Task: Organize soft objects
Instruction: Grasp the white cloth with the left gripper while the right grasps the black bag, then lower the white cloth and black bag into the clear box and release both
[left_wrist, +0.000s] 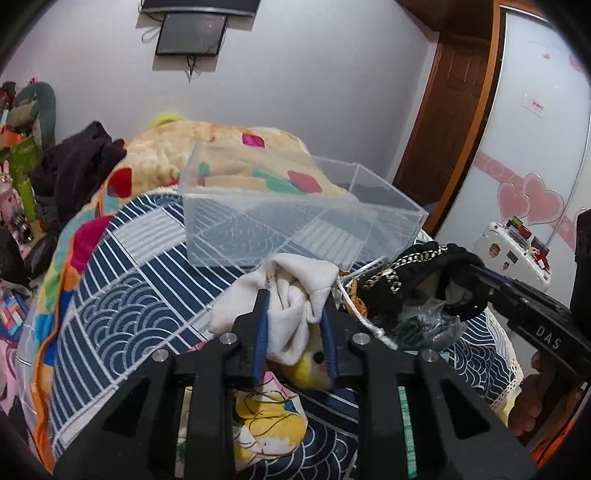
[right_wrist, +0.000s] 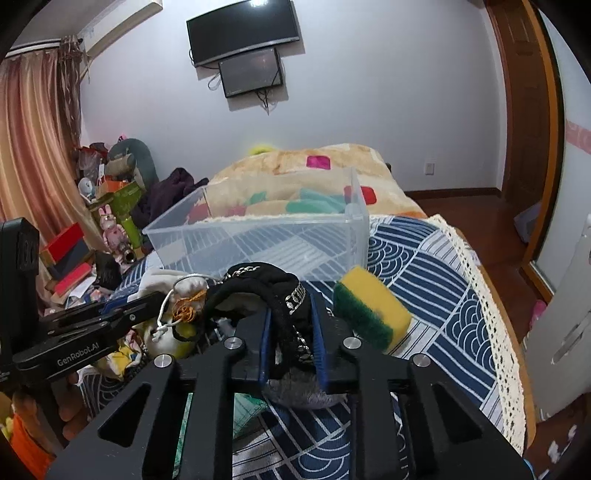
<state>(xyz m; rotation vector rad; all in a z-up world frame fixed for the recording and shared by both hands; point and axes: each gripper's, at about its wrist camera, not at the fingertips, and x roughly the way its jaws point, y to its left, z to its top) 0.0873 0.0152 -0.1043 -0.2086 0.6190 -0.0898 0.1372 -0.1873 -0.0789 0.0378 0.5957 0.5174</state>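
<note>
Gripping both at once | left gripper clamps white cloth; right gripper clamps black chained garment | clear bin at twelve o'clock | risk: tangled drawstring drags neighbours, sponge nudged.

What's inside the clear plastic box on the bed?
Nothing: the box is see-through, and only the blue patterned bedspread shows through its floor. Behind it lies a floral blanket. The sponge sits outside, in front of it.
</note>
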